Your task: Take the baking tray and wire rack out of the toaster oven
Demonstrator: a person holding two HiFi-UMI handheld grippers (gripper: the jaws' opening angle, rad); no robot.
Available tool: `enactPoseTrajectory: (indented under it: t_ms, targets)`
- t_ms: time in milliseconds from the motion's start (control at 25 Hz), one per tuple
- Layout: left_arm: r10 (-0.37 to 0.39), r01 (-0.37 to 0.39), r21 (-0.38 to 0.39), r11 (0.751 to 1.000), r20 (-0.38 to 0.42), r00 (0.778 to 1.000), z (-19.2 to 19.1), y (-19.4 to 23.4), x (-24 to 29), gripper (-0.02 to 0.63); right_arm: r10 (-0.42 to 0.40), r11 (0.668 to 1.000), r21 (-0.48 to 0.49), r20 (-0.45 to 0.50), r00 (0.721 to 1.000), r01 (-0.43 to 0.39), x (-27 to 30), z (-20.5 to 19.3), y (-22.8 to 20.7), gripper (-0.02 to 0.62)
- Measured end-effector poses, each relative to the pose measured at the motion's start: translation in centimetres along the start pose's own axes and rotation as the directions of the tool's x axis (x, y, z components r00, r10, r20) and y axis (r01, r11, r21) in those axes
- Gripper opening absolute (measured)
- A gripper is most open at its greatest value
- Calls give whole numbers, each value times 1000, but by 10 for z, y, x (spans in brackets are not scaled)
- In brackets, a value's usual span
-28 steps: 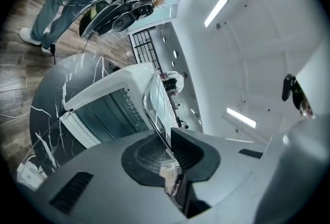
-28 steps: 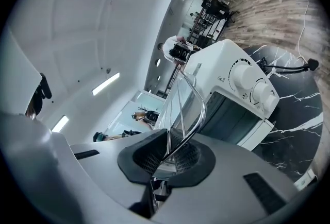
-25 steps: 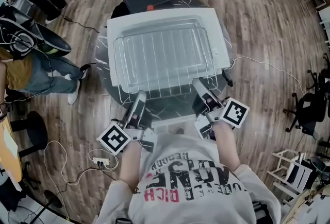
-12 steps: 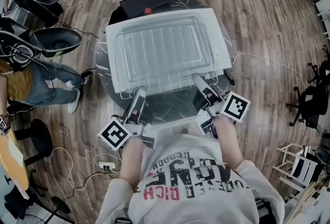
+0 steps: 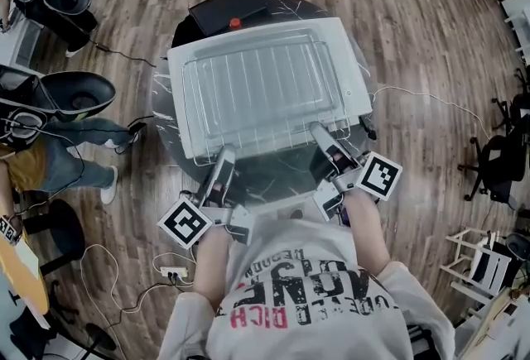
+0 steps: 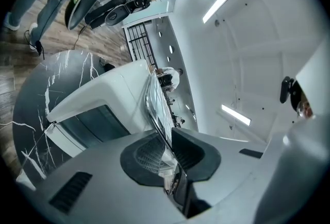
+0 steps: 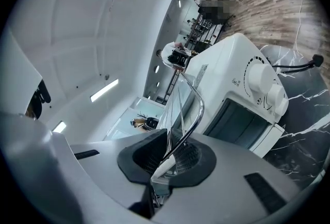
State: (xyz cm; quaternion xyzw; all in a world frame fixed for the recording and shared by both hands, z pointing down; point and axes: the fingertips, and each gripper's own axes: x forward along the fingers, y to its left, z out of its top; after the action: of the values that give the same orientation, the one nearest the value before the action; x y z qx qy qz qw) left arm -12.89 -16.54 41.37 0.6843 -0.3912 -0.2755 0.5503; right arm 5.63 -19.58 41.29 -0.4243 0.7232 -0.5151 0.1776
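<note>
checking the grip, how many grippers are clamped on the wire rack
2: left gripper on the wire rack, near-left corner; right gripper on its near-right corner. None hidden.

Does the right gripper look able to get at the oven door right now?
Probably not yet: the right gripper is clamped on the wire rack lying atop the toaster oven. The door itself looks unobstructed below.

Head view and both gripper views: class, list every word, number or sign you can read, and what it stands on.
"RICH", apparently, in pink on the person's T-shirt; its other print too creased to read.
Toaster oven: side label and dial marks too small to read.
Left cube's marker and right cube's marker: patterns, no words.
</note>
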Motion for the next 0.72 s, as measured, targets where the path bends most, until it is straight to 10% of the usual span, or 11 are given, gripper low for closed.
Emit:
enactPoseTrajectory:
  t_ms: [720]
  targets:
    - [-83, 84, 25, 996, -37, 996, -5, -10, -6, 152, 47, 999, -13, 11, 999, -47, -10, -8, 3, 149]
